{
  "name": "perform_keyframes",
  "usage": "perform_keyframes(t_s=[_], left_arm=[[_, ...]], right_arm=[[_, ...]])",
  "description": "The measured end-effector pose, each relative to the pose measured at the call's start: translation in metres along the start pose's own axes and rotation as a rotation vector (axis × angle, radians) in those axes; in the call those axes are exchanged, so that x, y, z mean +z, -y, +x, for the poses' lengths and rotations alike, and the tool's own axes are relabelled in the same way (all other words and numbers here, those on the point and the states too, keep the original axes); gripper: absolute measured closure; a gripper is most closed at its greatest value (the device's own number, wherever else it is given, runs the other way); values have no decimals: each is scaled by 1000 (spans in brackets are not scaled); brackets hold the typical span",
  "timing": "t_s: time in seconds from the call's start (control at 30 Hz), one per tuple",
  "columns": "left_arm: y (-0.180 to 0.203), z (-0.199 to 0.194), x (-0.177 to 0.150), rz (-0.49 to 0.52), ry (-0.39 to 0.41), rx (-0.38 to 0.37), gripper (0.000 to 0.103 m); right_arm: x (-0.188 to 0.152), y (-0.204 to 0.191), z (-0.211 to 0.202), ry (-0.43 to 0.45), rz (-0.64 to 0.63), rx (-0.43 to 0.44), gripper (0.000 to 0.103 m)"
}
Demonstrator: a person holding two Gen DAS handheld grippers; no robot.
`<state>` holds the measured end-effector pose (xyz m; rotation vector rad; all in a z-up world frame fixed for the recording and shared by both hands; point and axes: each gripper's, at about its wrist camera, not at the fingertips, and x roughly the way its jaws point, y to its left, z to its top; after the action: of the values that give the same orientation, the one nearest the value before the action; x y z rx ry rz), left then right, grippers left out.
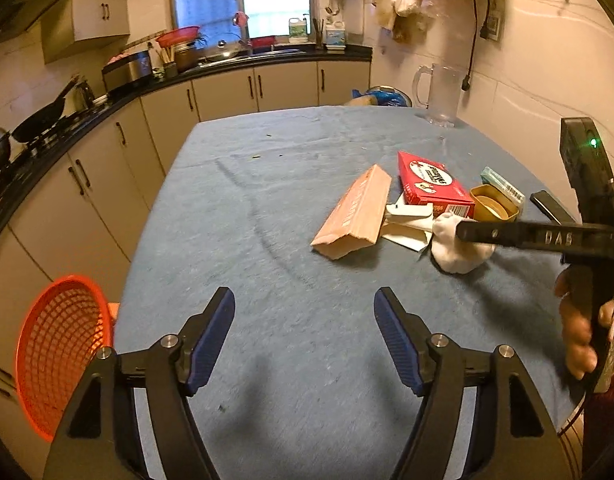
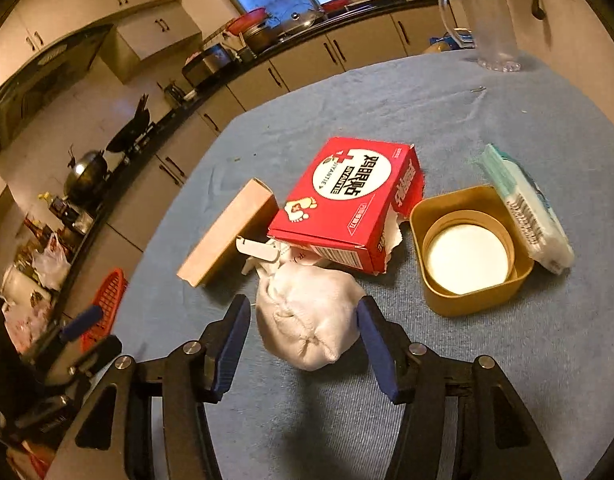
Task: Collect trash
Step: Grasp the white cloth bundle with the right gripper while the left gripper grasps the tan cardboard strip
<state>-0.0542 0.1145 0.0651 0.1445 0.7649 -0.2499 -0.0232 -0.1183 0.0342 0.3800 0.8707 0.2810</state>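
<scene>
A white crumpled wad [image 2: 307,320] lies on the blue tablecloth [image 2: 487,360] between the jaws of my right gripper [image 2: 303,308]. The right pad is at the wad's side and a thin gap shows at the left pad, so the gripper is open. Behind the wad sit a torn red box [image 2: 347,200], a tan carton [image 2: 231,232], a gold tin [image 2: 467,252] and a teal-white packet [image 2: 527,212]. My left gripper [image 1: 303,300] is open over bare cloth, well short of the tan carton [image 1: 355,216]. The orange mesh basket [image 1: 63,352] stands off the table's left edge.
A clear glass pitcher [image 1: 443,92] stands at the table's far right corner. White paper scraps [image 1: 407,224] lie by the red box, and a black flat object [image 1: 547,204] lies near the right edge. Kitchen counters with pans run along the left, beyond the table.
</scene>
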Motion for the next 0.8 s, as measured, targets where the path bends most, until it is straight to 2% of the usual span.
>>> perform_keyframes(t_s=[0.1,0.17,0.27,0.33,0.5,0.63,0.67,0.73,0.8], left_arm=[[10,11,11,27,-4,-4,32],[16,17,17,42,-9,-12,31],[27,27,27,71,-15,-23,29],[35,34,33,102,-15,-11,25],[49,61,47,165,-32,29,25],[51,87,54,186,-64,53,25],[50,91,55,182,-71,51,26],[50,99,58,177,-81,46,36],[47,108,61,160,-108,44,61]], right_arm=[[-2,0,7,-14,-19,-9,44],[-5,0,7,-10,-37,-10,57],[-7,0,7,1,-50,-8,67],[-7,8,5,19,-18,14,68],[-8,24,4,35,53,55,68],[-8,27,0,49,54,48,68],[-9,26,-1,51,54,47,68],[-9,27,-2,50,54,48,68],[-8,26,-2,52,49,45,68]])
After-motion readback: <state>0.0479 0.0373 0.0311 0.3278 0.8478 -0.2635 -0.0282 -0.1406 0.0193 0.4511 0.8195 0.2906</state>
